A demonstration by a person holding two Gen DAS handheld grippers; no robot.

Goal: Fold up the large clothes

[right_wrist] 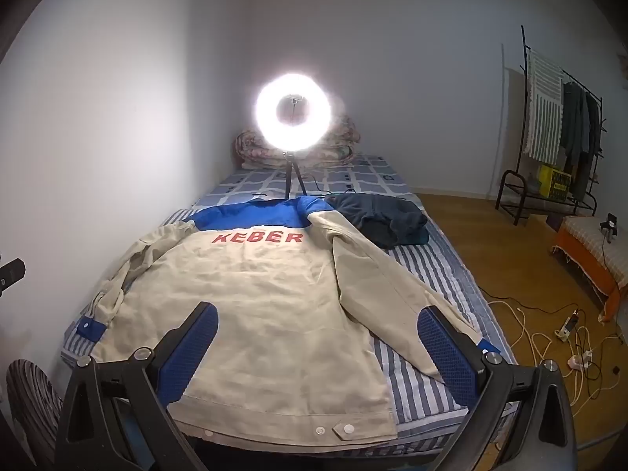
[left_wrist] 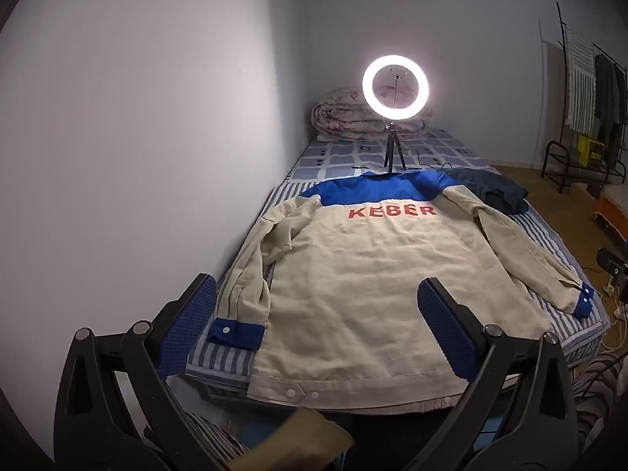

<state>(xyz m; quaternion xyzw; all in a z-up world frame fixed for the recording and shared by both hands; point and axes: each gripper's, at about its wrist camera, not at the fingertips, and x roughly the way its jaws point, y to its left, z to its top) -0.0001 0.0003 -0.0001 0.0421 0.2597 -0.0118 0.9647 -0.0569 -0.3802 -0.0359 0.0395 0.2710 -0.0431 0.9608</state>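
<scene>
Now the left gripper [left_wrist: 316,298] hangs wide open above the jacket's [left_wrist: 353,274] hem and holds nothing. This beige and blue jacket lies flat, back side up, on the striped bed [right_wrist: 424,274]. Further right, the right gripper [right_wrist: 318,324] is also wide open and empty.

Your left gripper [left_wrist: 314,314] is showing only its fingers; its body is running off the bottom edge, and the right gripper [right_wrist: 320,337] is being cut the same way. The right finger [right_wrist: 447,349] is covering the jacket's [right_wrist: 255,314] right cuff, leaving only a sliver of blue. The ring light [right_wrist: 295,110] is blooming so hard that the quilt [right_wrist: 255,143] behind it is washing out. The rack [right_wrist: 549,125] at the far right is too small for you to tell its garments apart. The jacket's front is lying face down, unseen.
</scene>
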